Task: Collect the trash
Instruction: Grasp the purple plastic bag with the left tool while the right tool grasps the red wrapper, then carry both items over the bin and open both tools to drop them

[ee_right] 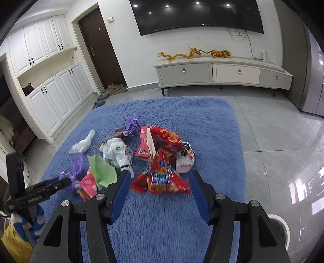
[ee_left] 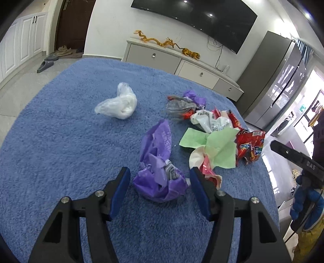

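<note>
Even, bright indoor light fills both views; ceiling spots mirror as white dots in the dark television (ee_right: 199,15). The glossy floor tiles (ee_right: 283,157) carry broad glare at right. Shadows are faint. The red wrapper (ee_right: 162,180) is motion-smeared in the right wrist view. Fisheye curvature bends walls; black vignette rings all corners.

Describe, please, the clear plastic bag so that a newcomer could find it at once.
Start at the blue rug and find the heap of crumpled wrappers. The clear plastic bag lies apart from that heap, towards the door side. It alone is colourless and unprinted, while its neighbours are purple, green or red.
</note>
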